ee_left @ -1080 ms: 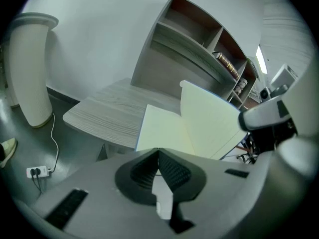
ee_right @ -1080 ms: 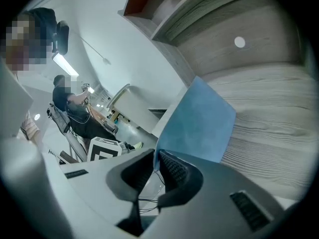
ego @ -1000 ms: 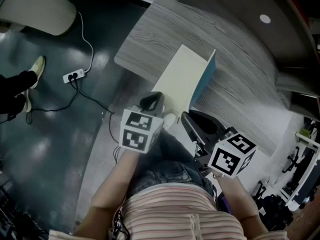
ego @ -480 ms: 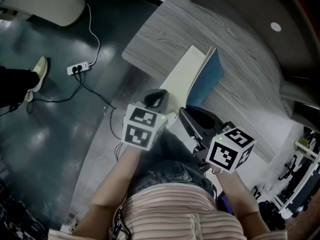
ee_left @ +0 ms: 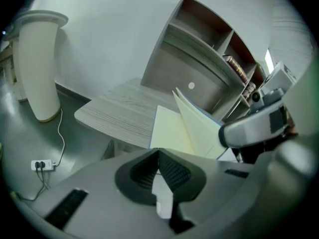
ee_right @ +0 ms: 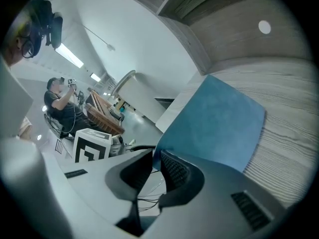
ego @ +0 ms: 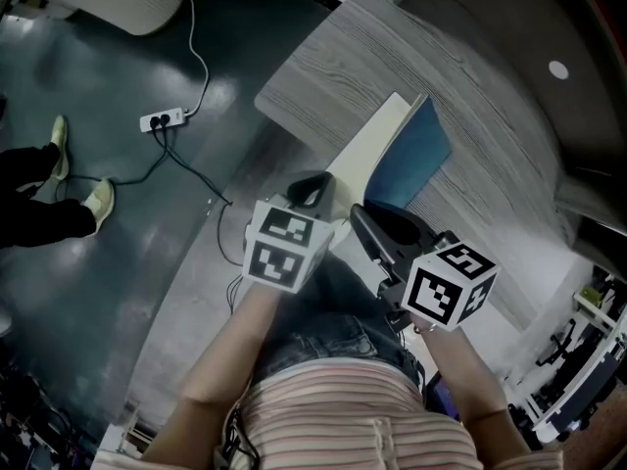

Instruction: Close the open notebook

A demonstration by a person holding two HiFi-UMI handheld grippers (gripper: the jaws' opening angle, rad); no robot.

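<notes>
Notebook (ego: 370,150) lies on the grey bench (ego: 323,76) at the centre of the head view. Its cream page is flat and its blue cover (ee_right: 214,123) is raised at a slant. The right hand-held gripper (ee_right: 155,156) has just been opening its jaws; they stand narrowly apart with the cover's lower corner between them. The left hand-held gripper (ee_left: 158,153), by the notebook's near edge, has its jaws together, with nothing between them.

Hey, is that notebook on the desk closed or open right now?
Open, partway: the notebook's blue cover stands tilted up from the cream page lying flat on the desk.
</notes>
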